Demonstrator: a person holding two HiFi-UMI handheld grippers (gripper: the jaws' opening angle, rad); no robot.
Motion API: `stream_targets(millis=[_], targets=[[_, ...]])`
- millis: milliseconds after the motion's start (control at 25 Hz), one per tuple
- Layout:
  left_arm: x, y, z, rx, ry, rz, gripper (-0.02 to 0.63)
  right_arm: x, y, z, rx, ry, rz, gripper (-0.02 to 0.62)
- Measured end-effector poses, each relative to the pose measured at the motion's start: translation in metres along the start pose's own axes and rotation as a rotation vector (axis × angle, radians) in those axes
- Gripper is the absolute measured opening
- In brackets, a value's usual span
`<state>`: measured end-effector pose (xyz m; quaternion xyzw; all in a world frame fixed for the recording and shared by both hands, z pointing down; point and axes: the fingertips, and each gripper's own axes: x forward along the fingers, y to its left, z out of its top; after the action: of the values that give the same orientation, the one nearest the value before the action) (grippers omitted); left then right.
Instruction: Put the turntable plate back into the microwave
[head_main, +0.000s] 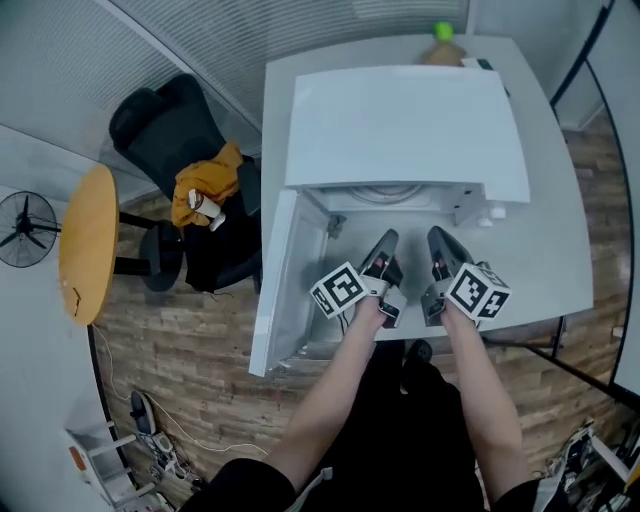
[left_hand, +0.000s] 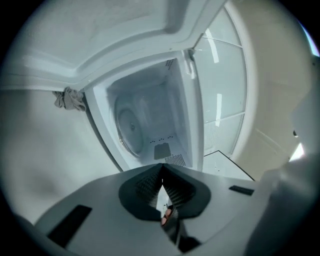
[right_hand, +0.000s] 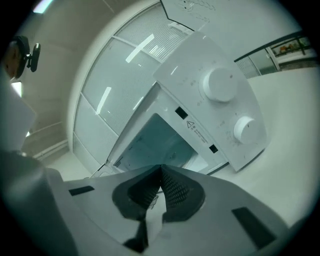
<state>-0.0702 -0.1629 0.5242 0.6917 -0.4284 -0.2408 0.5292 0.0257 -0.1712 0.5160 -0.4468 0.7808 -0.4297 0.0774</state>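
Observation:
A white microwave stands on a white table, its door swung open to the left. The round glass turntable plate sits inside the cavity, and its front rim shows under the microwave's top edge. Both grippers hover side by side just in front of the opening and point into it. My left gripper is shut with nothing between its pads. My right gripper is also shut and empty. To its right are the control panel's two knobs.
A small crumpled grey scrap hangs by the door hinge. A green-capped bottle stands behind the microwave. Left of the table are a black office chair with an orange cloth, a round wooden table and a fan.

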Motion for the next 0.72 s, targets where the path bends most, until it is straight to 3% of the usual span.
stream_targets(millis=[320, 720], targets=[[-0.04, -0.072, 0.009, 0.126, -0.046, -0.043, -0.002, -0.035, 0.046, 0.034, -0.116, -0.016, 0.091, 0.008], [-0.109, -0.137, 0.002, 0.322, -0.087, -0.034, -0.002, -0.102, 0.111, 0.038, -0.478, 0.017, 0.131, 0.009]])
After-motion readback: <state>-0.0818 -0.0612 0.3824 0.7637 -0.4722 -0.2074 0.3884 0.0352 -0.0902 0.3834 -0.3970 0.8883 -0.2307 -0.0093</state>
